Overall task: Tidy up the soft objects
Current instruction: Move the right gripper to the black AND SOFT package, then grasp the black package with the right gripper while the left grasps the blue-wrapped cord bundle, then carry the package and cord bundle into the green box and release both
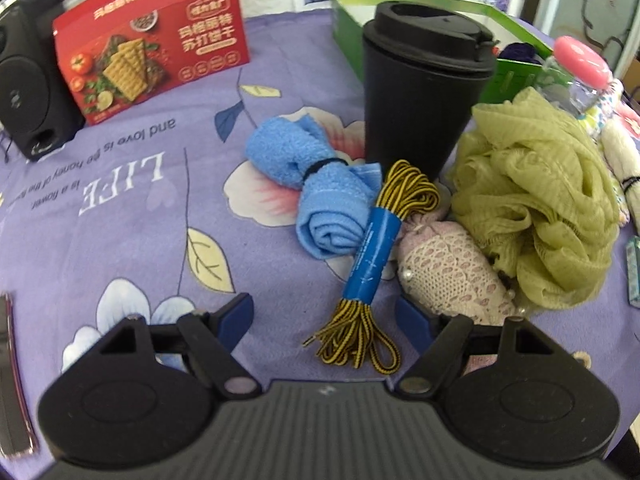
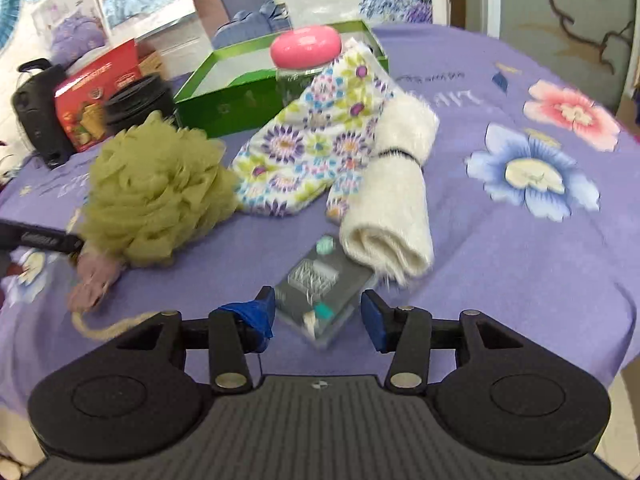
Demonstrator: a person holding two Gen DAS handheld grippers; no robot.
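My left gripper point(image 1: 326, 316) is open, low over the purple cloth, with the tail of a yellow-black shoelace bundle point(image 1: 374, 258) lying between its fingers. Beyond it lie a rolled blue towel point(image 1: 316, 192), a pink lace pouch point(image 1: 452, 276) and a green mesh bath sponge point(image 1: 536, 208). My right gripper point(image 2: 318, 314) is open too, with a small clear plastic box point(image 2: 320, 292) on the cloth between its fingertips. Ahead of it lie a rolled white towel point(image 2: 394, 208), a flowered cloth point(image 2: 312, 144) and the green sponge point(image 2: 156, 192).
A black lidded cup point(image 1: 420, 84) stands behind the laces. An open green box point(image 2: 240, 92) sits at the back, with a pink-capped clear jar point(image 2: 306, 48) before it. A red cracker box point(image 1: 148, 48) and a black speaker point(image 1: 28, 88) stand far left. The table edge drops off at right.
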